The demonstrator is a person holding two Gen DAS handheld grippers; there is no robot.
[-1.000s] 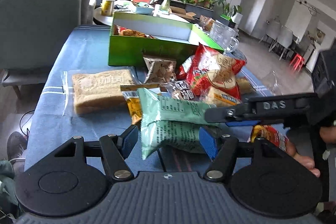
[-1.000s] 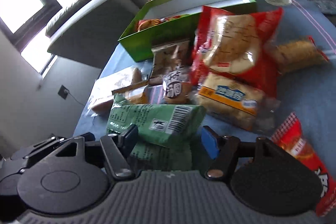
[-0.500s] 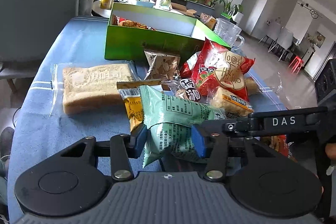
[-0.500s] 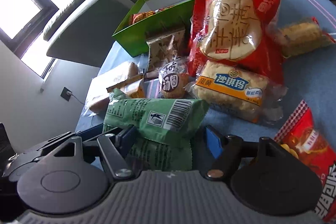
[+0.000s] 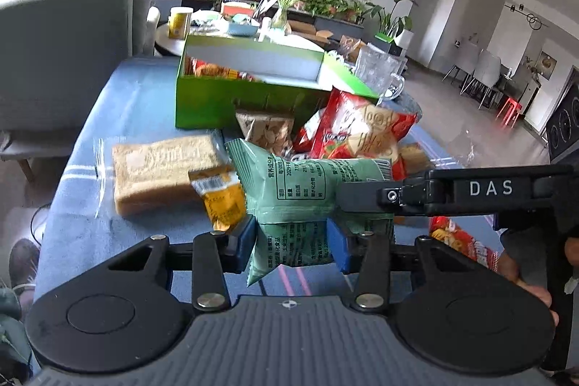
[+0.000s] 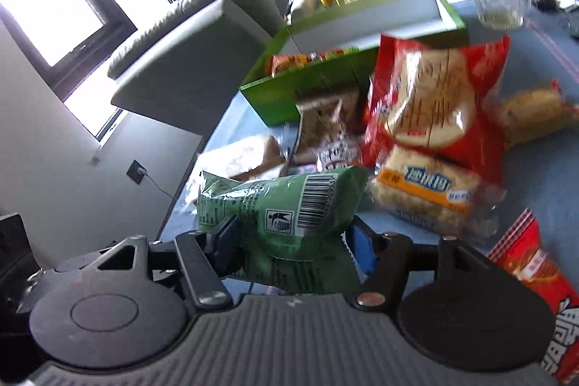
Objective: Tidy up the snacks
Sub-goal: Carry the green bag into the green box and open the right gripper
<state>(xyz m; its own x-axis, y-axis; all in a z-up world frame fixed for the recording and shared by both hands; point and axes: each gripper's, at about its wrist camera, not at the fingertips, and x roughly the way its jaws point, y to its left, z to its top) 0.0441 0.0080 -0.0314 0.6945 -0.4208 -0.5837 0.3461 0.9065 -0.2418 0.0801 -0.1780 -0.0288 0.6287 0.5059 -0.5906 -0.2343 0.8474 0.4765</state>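
Observation:
A green snack bag (image 5: 307, 190) is pinched at its near end by my left gripper (image 5: 291, 243) and lifted off the blue tablecloth. My right gripper (image 6: 295, 241) is shut on the same green snack bag (image 6: 289, 205) from the other side; its finger (image 5: 365, 198) crosses the left wrist view. Behind stands an open green box (image 5: 246, 96) with snack packs inside. A pile of snacks lies before it: a red cracker bag (image 5: 354, 132), a bread pack (image 5: 159, 169), a yellow packet (image 5: 220, 201).
A grey armchair (image 5: 61, 42) stands left of the table. A glass mug (image 5: 380, 75) sits right of the box. An egg-cake pack (image 6: 427, 190) and a red packet (image 6: 535, 281) lie at the right. A round side table with plants is behind.
Both grippers have closed on the green snack bag and raised it off the table. The yellow packet beneath it is now uncovered.

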